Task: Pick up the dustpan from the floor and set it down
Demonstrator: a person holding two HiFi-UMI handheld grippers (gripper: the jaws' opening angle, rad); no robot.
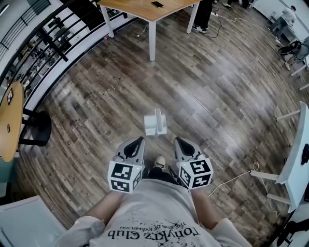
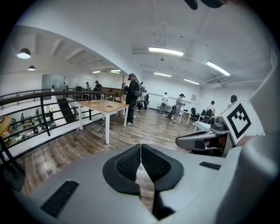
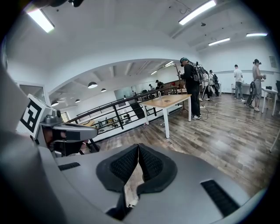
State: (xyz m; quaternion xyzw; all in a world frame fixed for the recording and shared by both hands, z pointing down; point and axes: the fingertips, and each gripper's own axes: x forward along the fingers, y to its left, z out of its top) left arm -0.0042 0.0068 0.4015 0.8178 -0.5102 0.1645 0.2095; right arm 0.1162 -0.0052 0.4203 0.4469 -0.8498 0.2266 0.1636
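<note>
Head view: white dustpan lies on the wood floor, well short of the table beyond it. Left gripper and right gripper hover near the dustpan, one on either side. Both claws are pressed together with nothing between them.

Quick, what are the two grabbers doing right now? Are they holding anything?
Left grey two-jaw gripper: closed, holding nothing.
Right grey two-jaw gripper: closed, holding nothing.
</note>
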